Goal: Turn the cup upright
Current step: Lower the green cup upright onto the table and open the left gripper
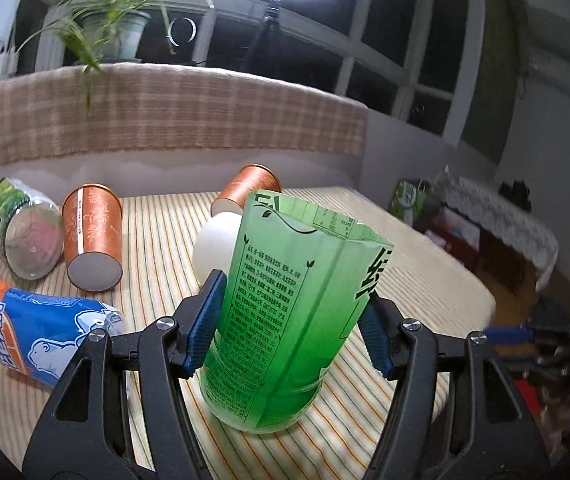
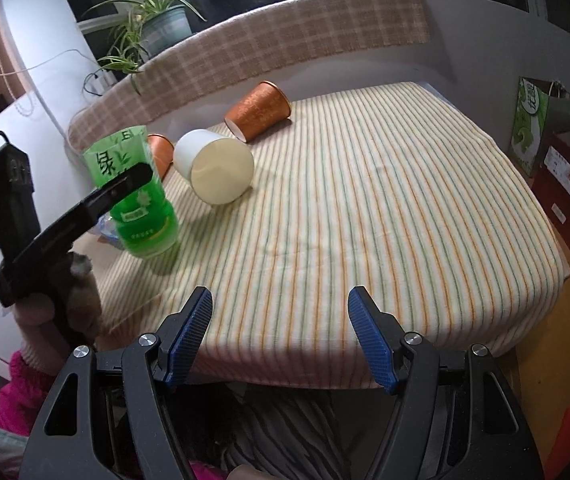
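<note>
A green cup (image 1: 285, 312) made from a cut bottle stands upright on the striped tablecloth, open end up. My left gripper (image 1: 291, 328) has its blue pads against both sides of it. In the right wrist view the same green cup (image 2: 141, 200) stands at the table's left with the left gripper's black finger (image 2: 113, 196) across it. My right gripper (image 2: 279, 328) is open and empty, above the table's near edge. A white cup (image 2: 217, 168) lies on its side, also in the left wrist view (image 1: 215, 244).
Two orange cups (image 1: 91, 236) (image 1: 249, 192), a clear cup with a green label (image 1: 21, 228) and a blue-and-orange one (image 1: 41, 328) lie on their sides on the striped table (image 2: 365, 200). A plaid-covered ledge (image 2: 285, 40) with a plant runs behind. Boxes (image 2: 565, 168) stand to the right.
</note>
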The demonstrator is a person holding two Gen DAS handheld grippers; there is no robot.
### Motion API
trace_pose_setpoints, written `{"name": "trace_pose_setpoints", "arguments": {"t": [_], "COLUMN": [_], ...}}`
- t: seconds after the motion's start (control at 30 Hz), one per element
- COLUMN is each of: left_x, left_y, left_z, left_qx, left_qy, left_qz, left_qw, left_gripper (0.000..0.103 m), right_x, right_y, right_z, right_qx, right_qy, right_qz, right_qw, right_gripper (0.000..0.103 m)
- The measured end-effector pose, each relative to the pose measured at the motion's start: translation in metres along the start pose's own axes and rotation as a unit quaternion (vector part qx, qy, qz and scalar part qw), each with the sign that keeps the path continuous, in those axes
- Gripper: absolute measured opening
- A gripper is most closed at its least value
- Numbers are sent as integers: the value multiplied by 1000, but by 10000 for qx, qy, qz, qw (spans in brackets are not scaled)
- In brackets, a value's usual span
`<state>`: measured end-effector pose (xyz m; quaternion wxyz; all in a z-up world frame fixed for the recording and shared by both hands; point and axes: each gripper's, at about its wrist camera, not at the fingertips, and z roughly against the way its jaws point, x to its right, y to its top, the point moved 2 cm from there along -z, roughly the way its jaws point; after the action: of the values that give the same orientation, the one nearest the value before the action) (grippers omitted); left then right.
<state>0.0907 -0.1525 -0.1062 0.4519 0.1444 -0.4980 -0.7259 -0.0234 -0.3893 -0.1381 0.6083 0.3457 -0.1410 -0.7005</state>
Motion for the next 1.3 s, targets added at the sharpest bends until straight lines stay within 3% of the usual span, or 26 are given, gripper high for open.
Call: {"name": "trace_pose_setpoints", "arguments": {"t": [0.27,0.83,0.9,1.3], "left_x": [-5,-7,-7,-11], "left_y": [-7,-18,-20,-30], "left_z": [-13,5,7,23], "left_qx": [-126,-295,-318,-352], "left_qy": [104,126,145,193], "left_qz": [139,41,41,84], "left_qw": [9998,9995,9994,9992], "left_gripper": [65,65,71,78], "right_x": [-5,-28,-32,-42], "right_y": [-5,-3,-2,-1], "right_z": [-5,-8,-8,-8], "right_qx": [-39,97,122,217], "right_qy": [-27,120,140,174], "right_qz": [32,316,364,418], "right_qw": [10000,9994,9992,9987], "right_gripper": [70,70,70,70]}}
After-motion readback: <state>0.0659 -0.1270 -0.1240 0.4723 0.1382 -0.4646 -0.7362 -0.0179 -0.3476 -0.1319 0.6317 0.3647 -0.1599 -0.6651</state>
